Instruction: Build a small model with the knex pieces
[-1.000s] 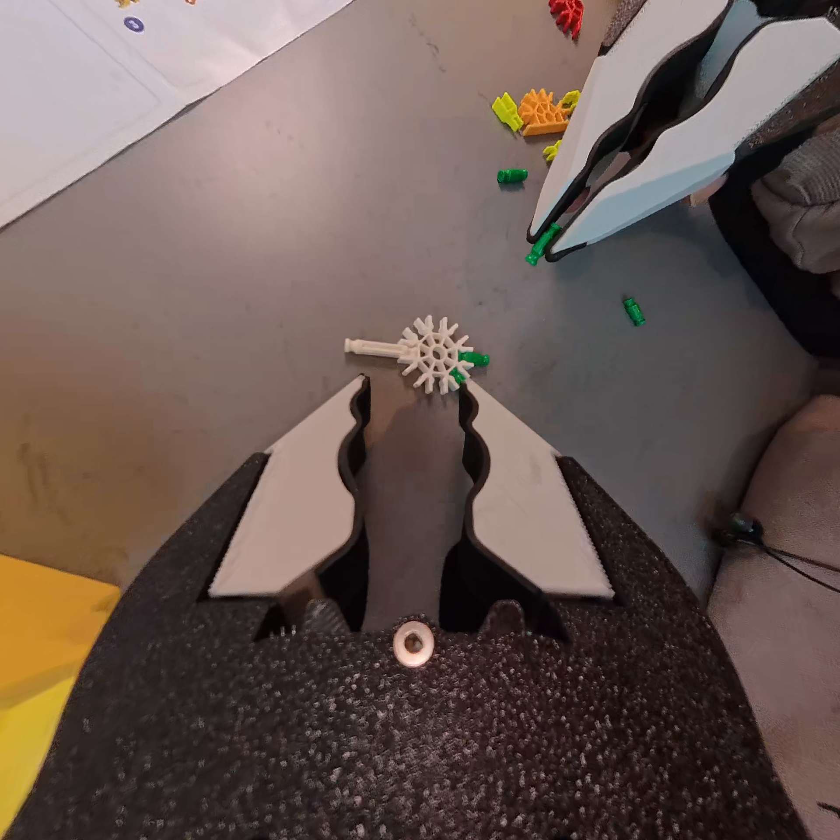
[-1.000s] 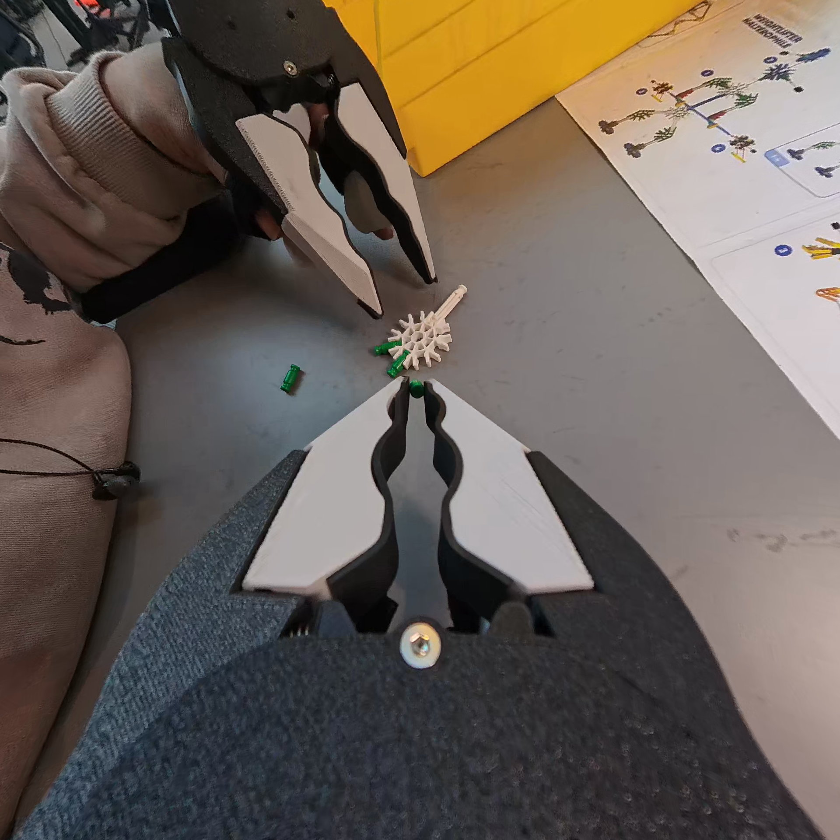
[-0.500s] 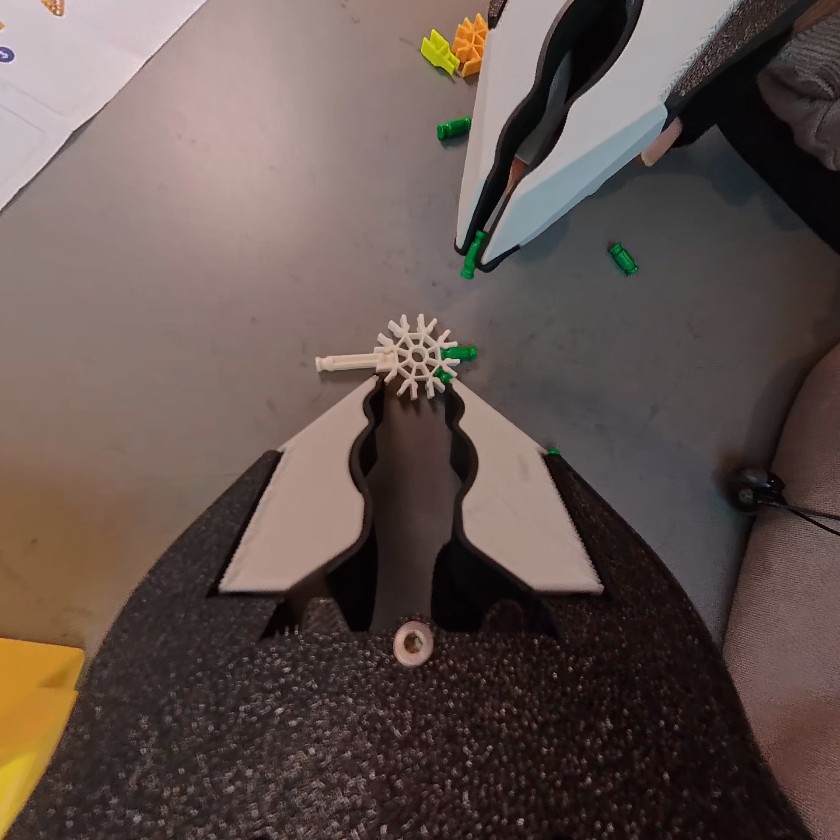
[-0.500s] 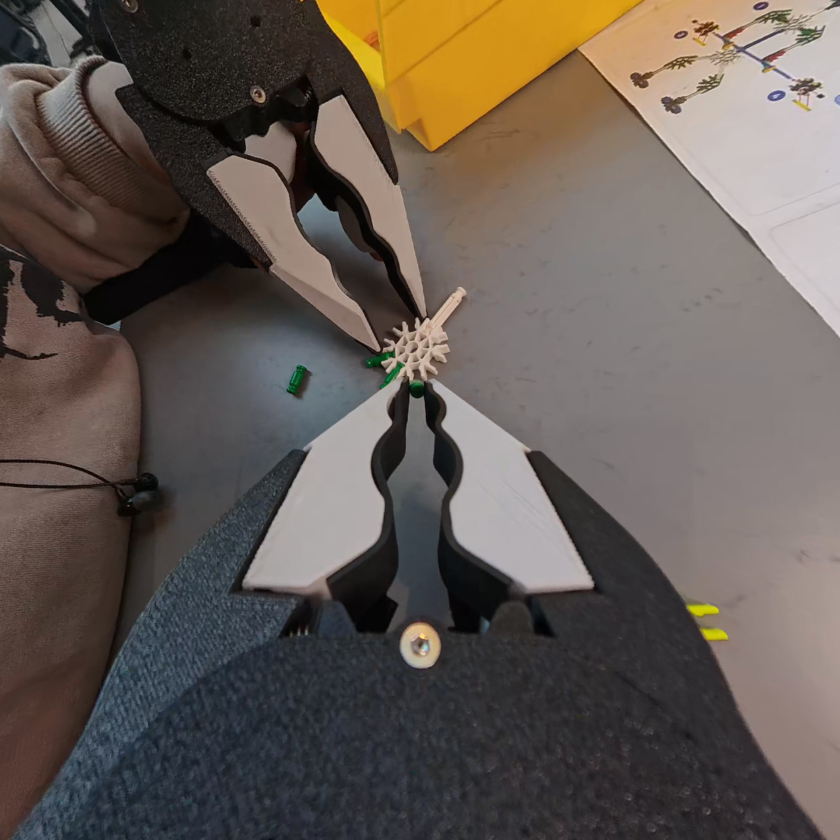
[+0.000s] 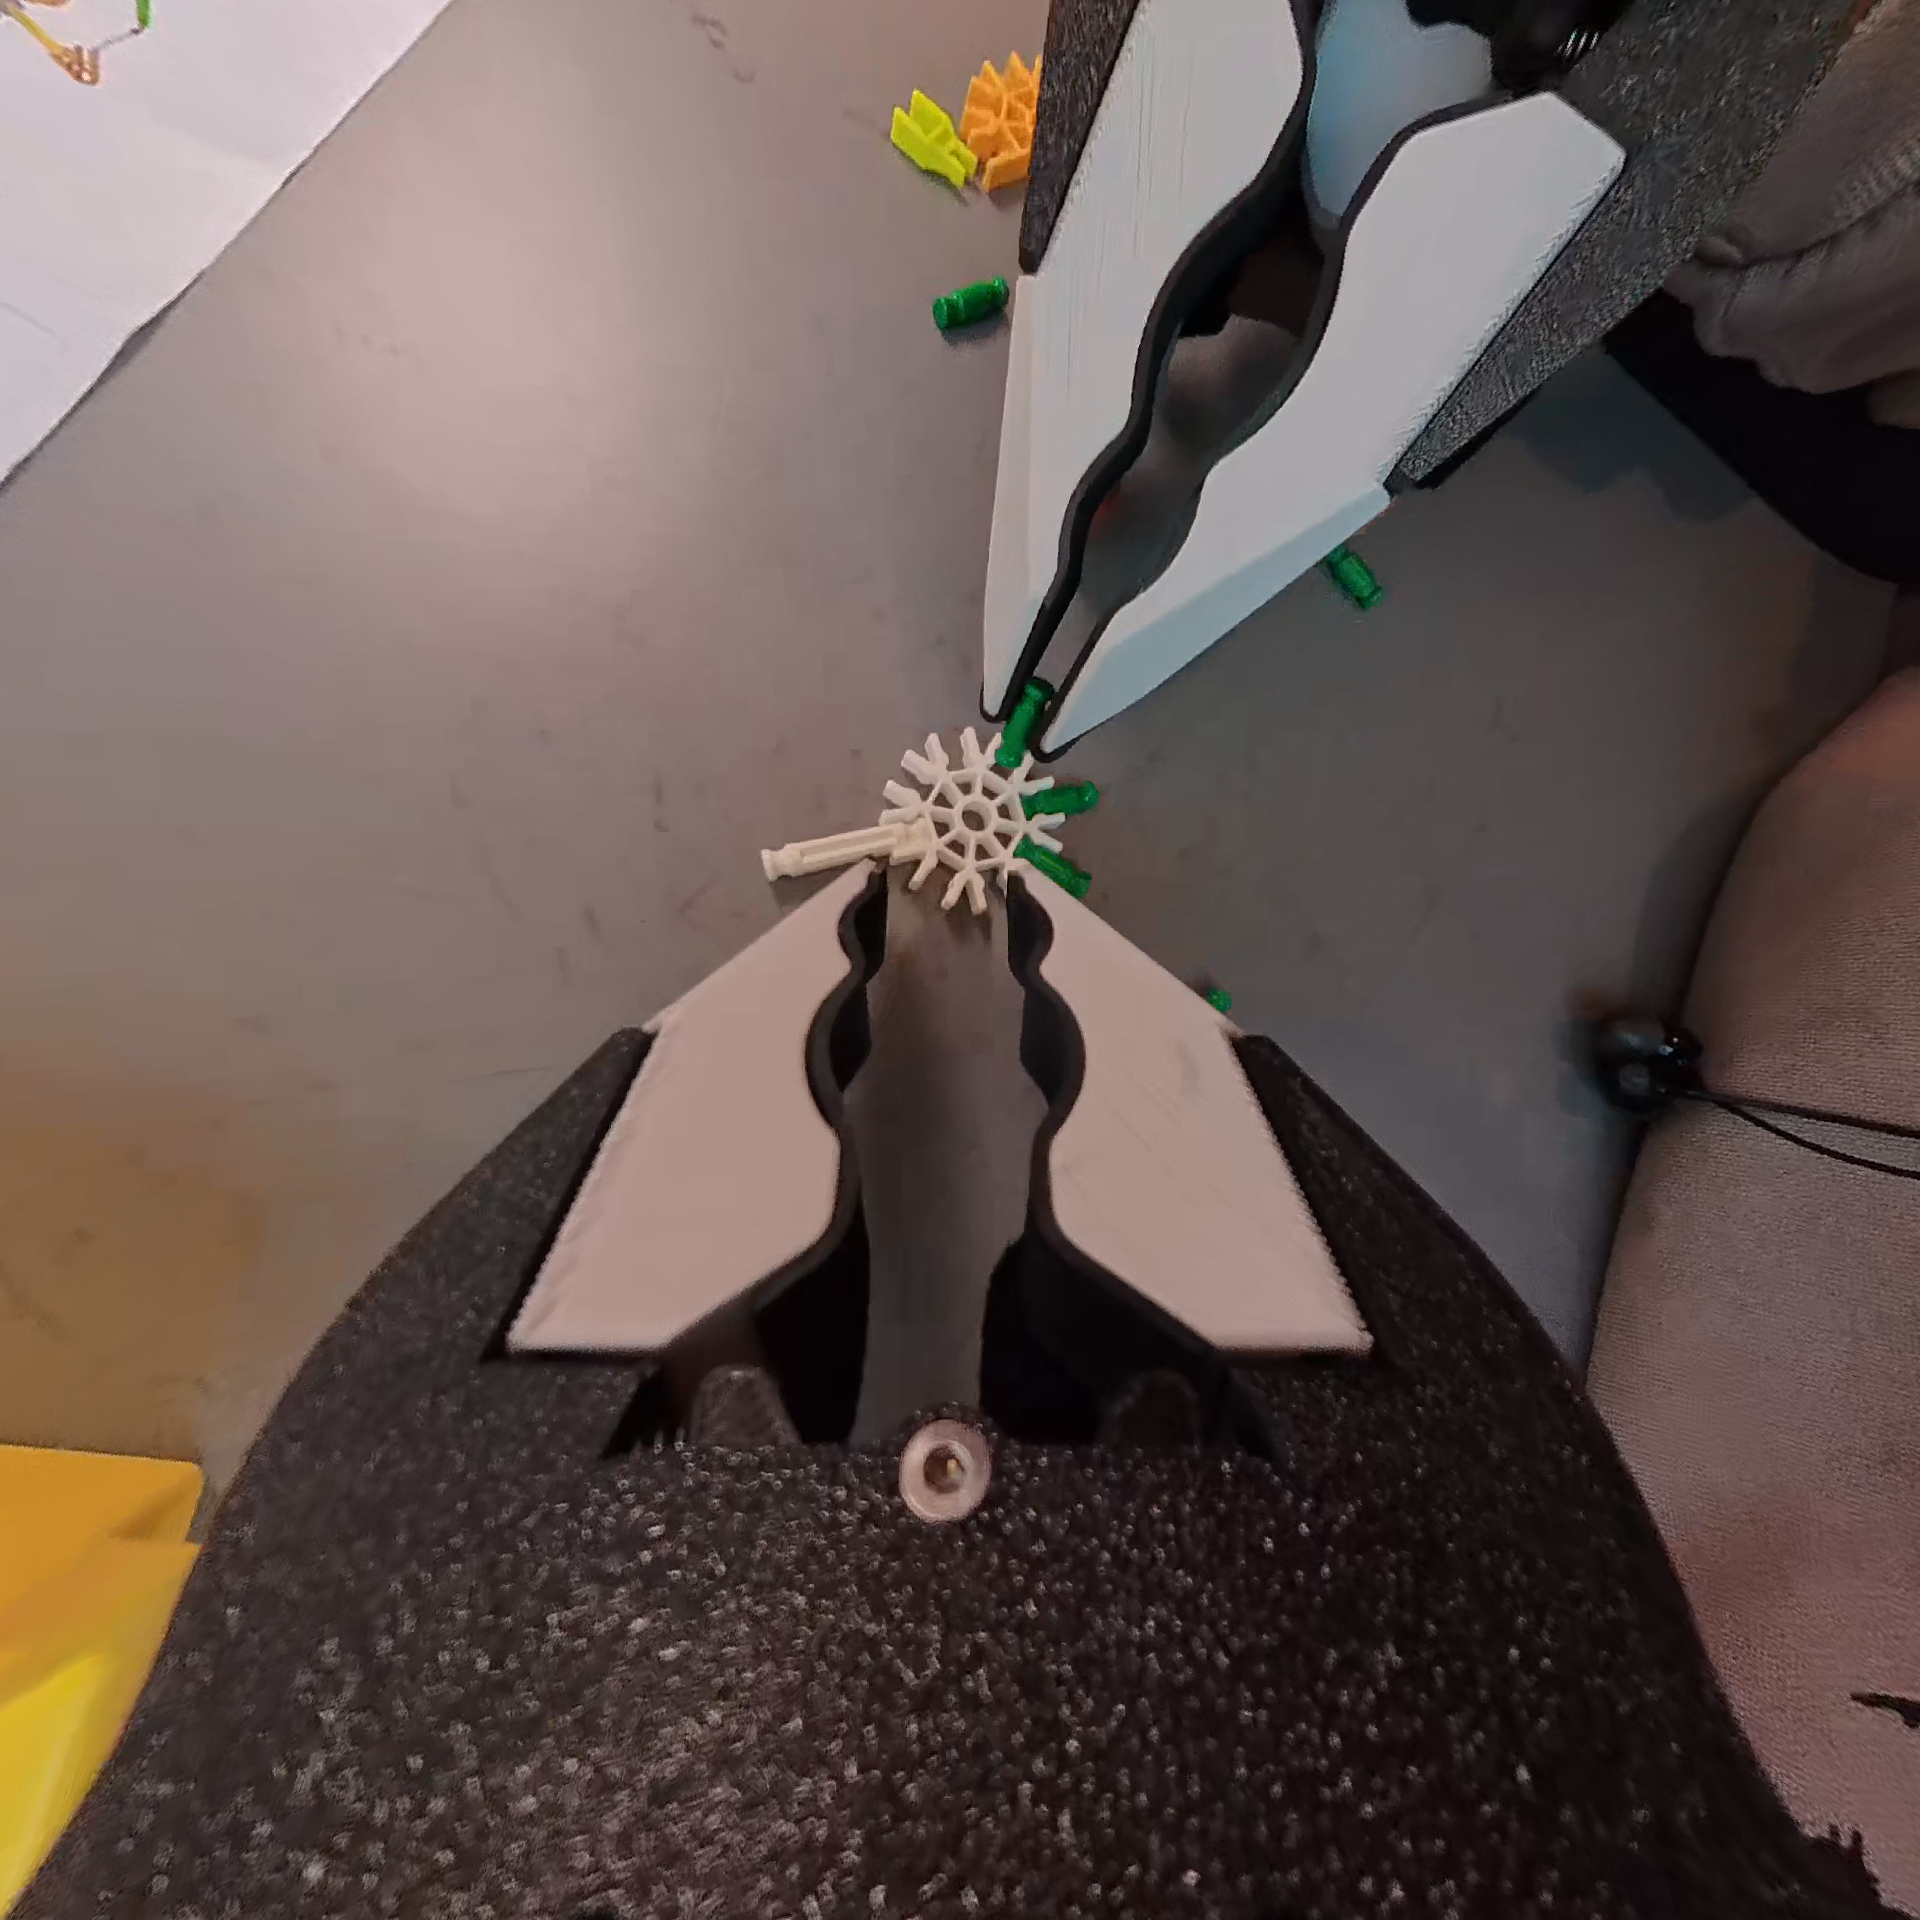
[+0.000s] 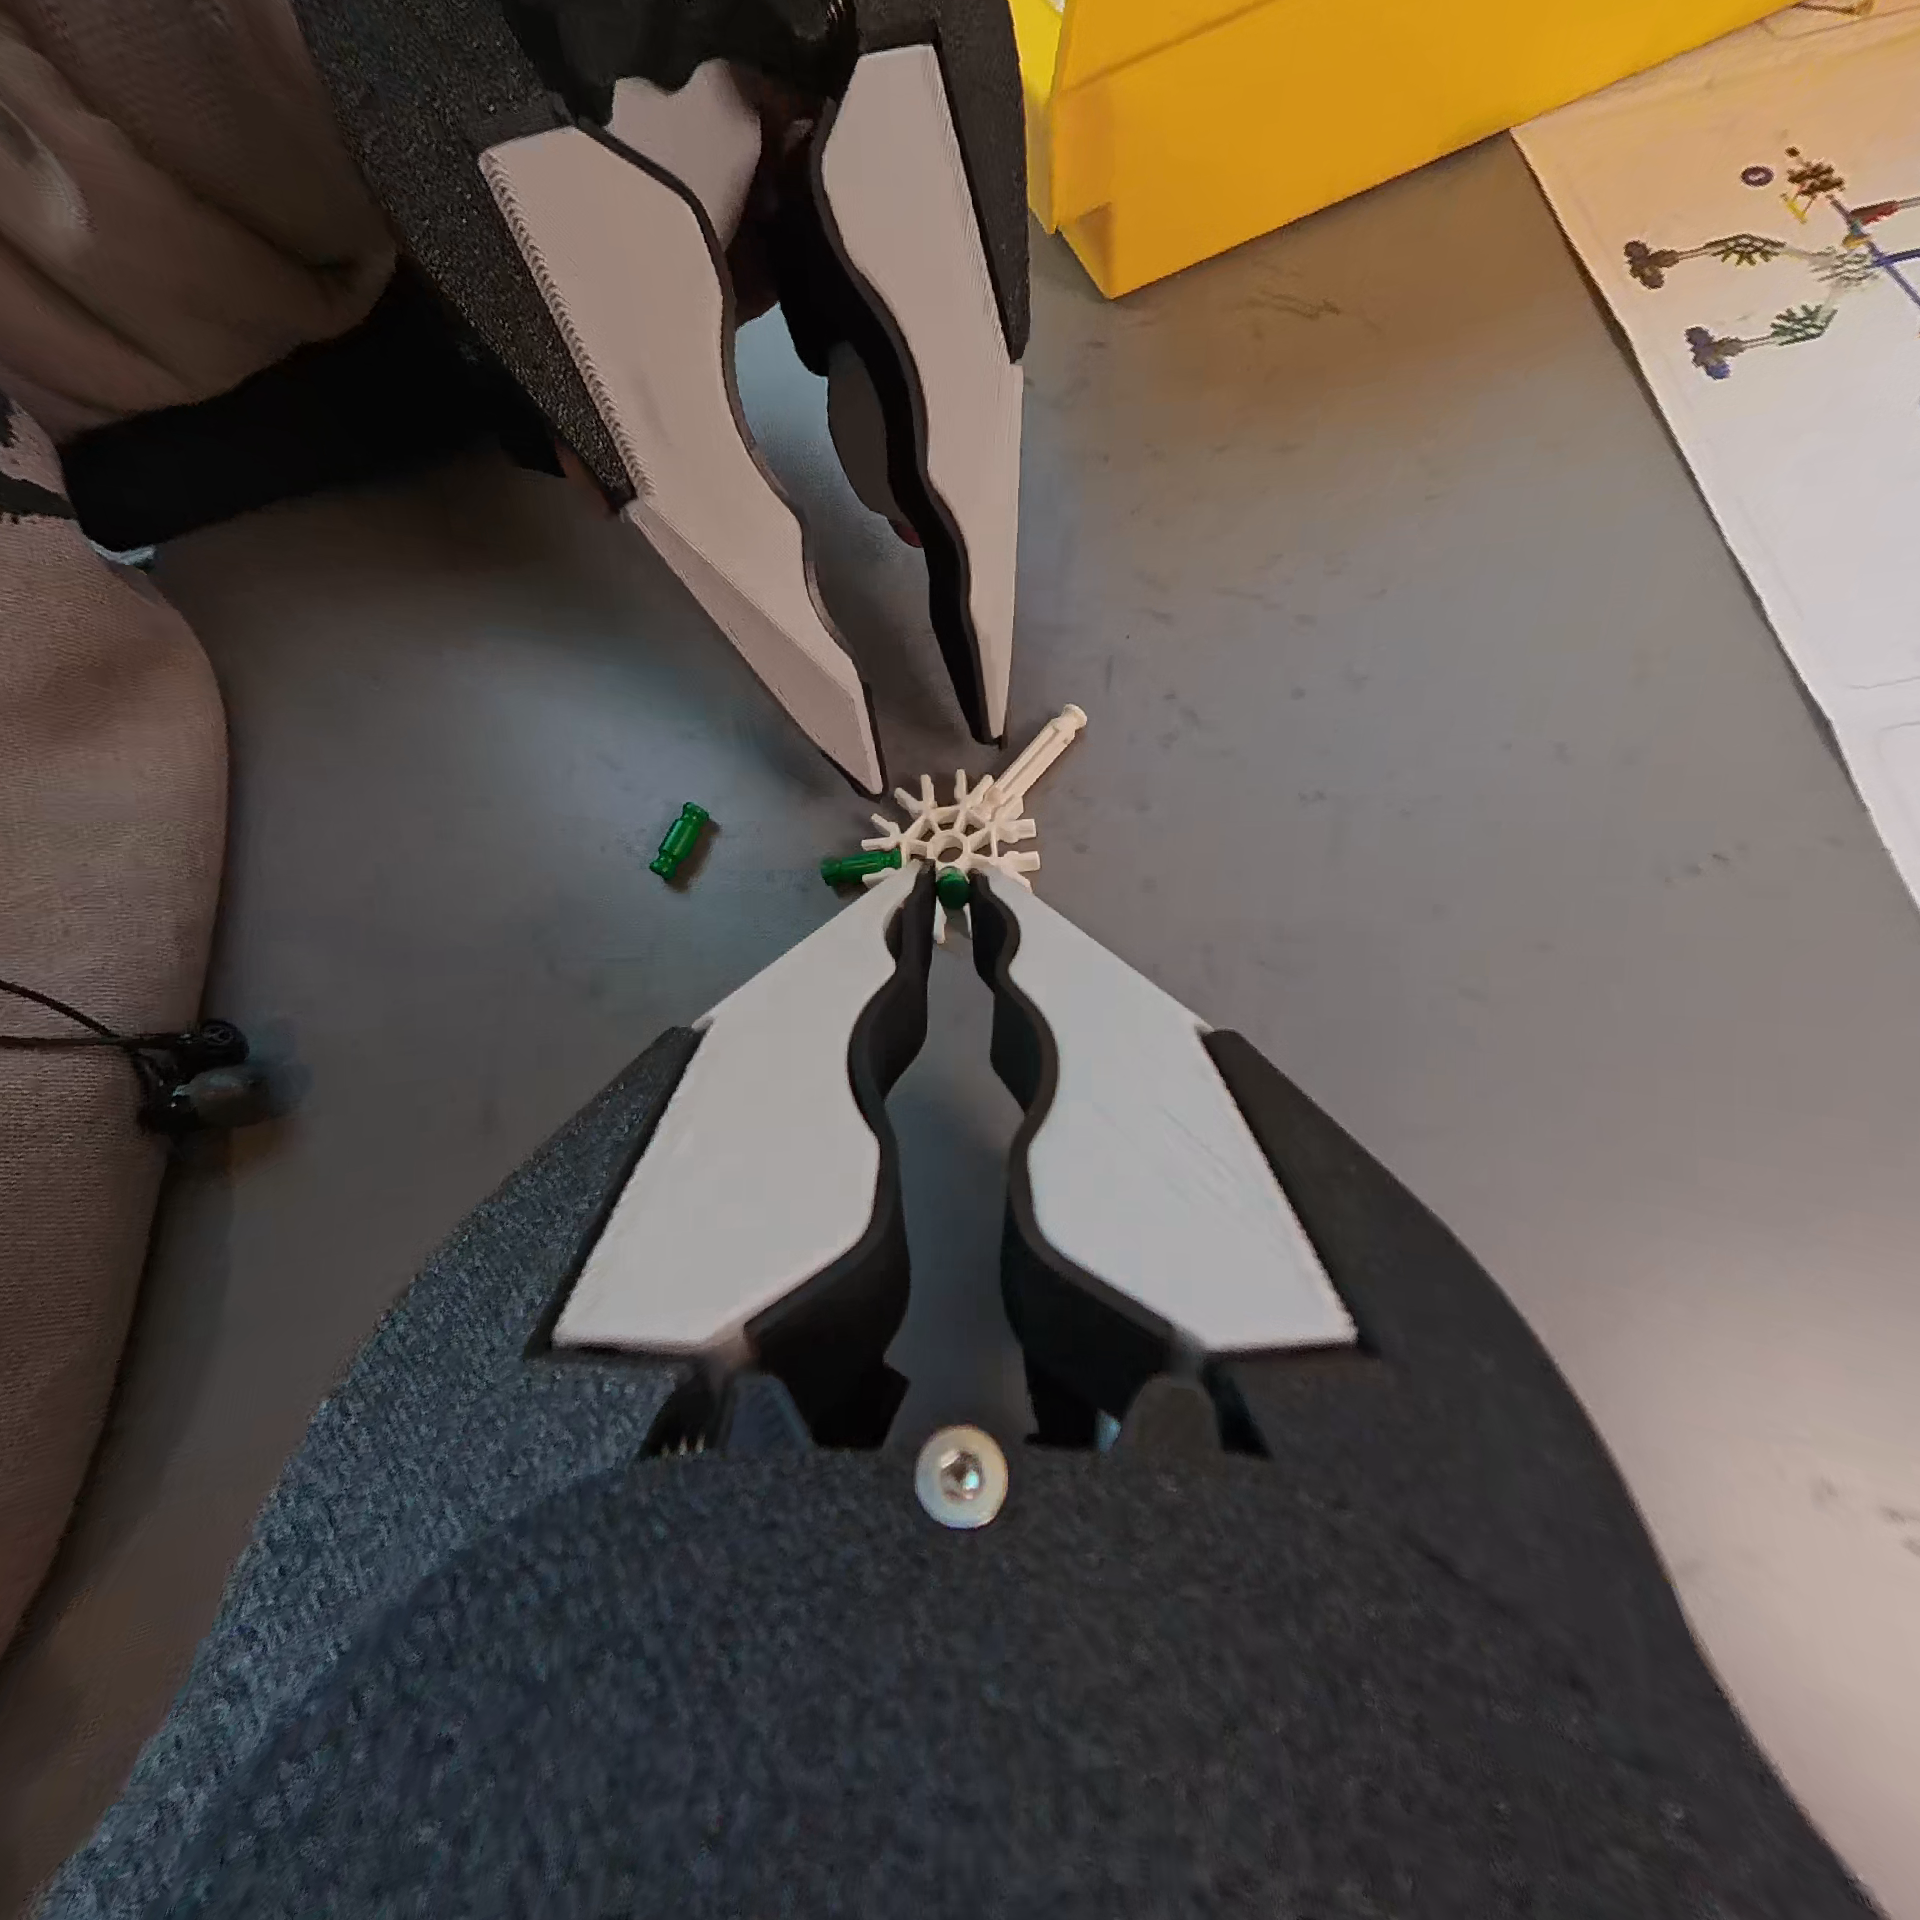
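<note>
Spread a little apart on the left gripper [image 5: 943, 883], fingertips at the near edge of the white snowflake wheel [image 5: 971, 821] – holding nothing. Nearly closed on the right gripper [image 6: 948, 891], pinching a short green peg [image 6: 951, 886], its free end against the wheel's far rim. Two more green pegs [image 5: 1058, 800] plugged into the wheel's right side; a white rod [image 5: 826, 852] sticking out to its left. On the grey table [image 5: 468, 623]: loose green pegs near the wheel, yellow and orange pieces [image 5: 966, 120] well beyond it – a yellow box [image 6: 1299, 114] and a printed sheet [image 6: 1766, 416] farther off.
</note>
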Demonstrator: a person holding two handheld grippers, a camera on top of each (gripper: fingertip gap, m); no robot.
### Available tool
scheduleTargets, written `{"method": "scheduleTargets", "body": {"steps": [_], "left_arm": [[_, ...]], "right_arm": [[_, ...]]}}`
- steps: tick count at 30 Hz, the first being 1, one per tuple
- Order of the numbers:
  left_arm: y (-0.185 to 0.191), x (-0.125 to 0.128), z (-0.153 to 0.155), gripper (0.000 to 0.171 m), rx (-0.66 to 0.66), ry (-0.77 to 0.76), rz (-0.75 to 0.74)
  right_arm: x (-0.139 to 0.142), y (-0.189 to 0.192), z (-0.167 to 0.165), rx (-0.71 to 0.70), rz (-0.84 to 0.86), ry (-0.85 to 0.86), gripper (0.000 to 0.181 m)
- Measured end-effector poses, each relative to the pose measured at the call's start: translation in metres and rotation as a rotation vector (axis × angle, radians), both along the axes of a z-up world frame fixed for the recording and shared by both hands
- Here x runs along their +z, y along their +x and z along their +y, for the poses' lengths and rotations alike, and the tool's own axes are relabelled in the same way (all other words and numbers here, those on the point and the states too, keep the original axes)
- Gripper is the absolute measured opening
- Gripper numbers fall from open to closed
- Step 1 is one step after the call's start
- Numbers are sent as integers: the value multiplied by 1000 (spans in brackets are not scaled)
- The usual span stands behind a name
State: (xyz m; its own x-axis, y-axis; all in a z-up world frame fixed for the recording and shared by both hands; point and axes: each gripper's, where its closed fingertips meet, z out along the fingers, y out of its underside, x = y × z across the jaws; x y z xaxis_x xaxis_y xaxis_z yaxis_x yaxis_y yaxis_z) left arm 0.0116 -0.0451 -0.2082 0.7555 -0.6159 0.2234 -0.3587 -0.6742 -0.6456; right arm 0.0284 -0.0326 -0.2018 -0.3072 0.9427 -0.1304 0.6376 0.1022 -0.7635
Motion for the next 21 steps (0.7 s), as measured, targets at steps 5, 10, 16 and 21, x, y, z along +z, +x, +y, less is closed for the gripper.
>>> {"method": "scheduleTargets", "body": {"steps": [5,10,16,21], "left_arm": [[0,-6,-4,18,-16,-20,30],[1,-7,-5,14,-24,-25,26],[1,-9,-7,13,-32,-30,43],[-1,-6,-7,13,-30,-25,37]], "right_arm": [[-5,0,-2,19,-16,55,5],[-9,2,-1,31,-33,109,5],[-12,3,-1,44,-54,175,5],[-11,3,0,47,-52,188,6]]}}
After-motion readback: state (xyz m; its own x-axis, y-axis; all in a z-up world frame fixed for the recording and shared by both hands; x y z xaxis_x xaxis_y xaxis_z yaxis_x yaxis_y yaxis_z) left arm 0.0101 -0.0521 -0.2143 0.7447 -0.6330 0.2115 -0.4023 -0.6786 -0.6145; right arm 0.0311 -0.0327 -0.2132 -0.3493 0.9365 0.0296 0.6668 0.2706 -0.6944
